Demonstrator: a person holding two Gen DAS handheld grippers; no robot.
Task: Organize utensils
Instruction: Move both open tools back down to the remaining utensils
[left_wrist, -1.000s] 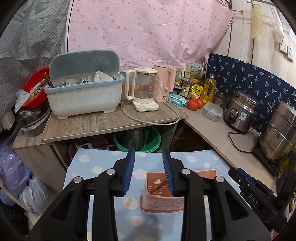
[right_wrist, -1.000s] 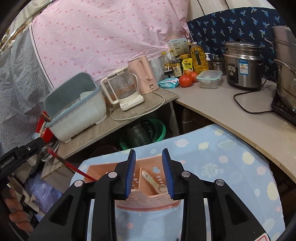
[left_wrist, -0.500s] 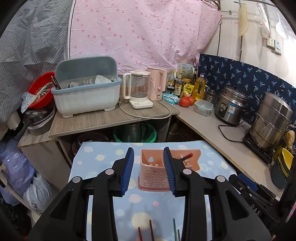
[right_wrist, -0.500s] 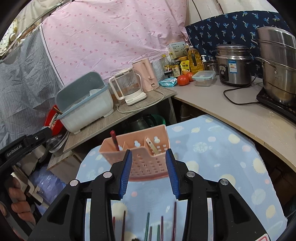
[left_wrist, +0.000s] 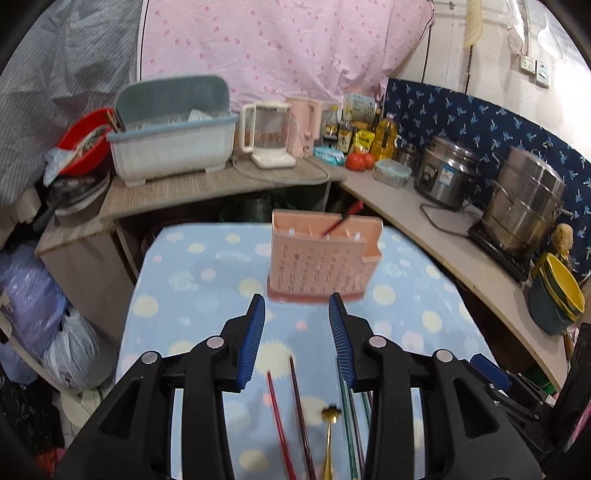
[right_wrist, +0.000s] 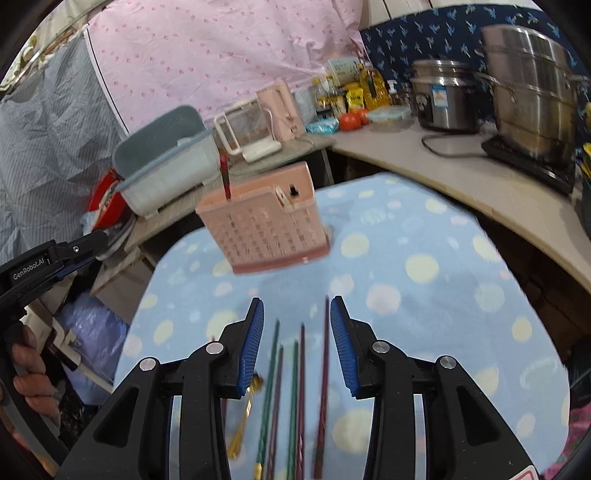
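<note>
— Ahead of both grippers, what stands on the cloth?
— A pink plastic holder (left_wrist: 323, 254), boxy, its front wall a grid of small slots, upright on a soft blue tablecloth (left_wrist: 192, 280) printed with pale dots. One dark red chopstick (left_wrist: 341, 220) leans out of its top.

— And nearer the fingers?
— Below the left gripper (left_wrist: 296, 341) lie thin, ridged chopsticks (left_wrist: 291, 402), red ones and green ones, side by side on the cloth, with a shiny gold spoon (left_wrist: 330, 439) among them. The right gripper (right_wrist: 296, 341) hangs over the same row of sticks (right_wrist: 301, 376); the spoon (right_wrist: 245, 406) shows just left of its left finger.

— How are the grippers held?
— Both tilt downward toward the table, black arms ending in ribbed blue pads (left_wrist: 255, 339). A hand (right_wrist: 31, 387) holding the left gripper's grip shows at the edge of the right view.

— Holding anything?
— No. Left jaws have just been opening and stand partly apart, nothing between the pads. Right jaws, which also opened a little, stand partly apart and empty too.

— Behind the holder?
— A wooden shelf with a blue-grey dish rack (left_wrist: 173, 144) and a clear kettle (left_wrist: 267, 138).
</note>
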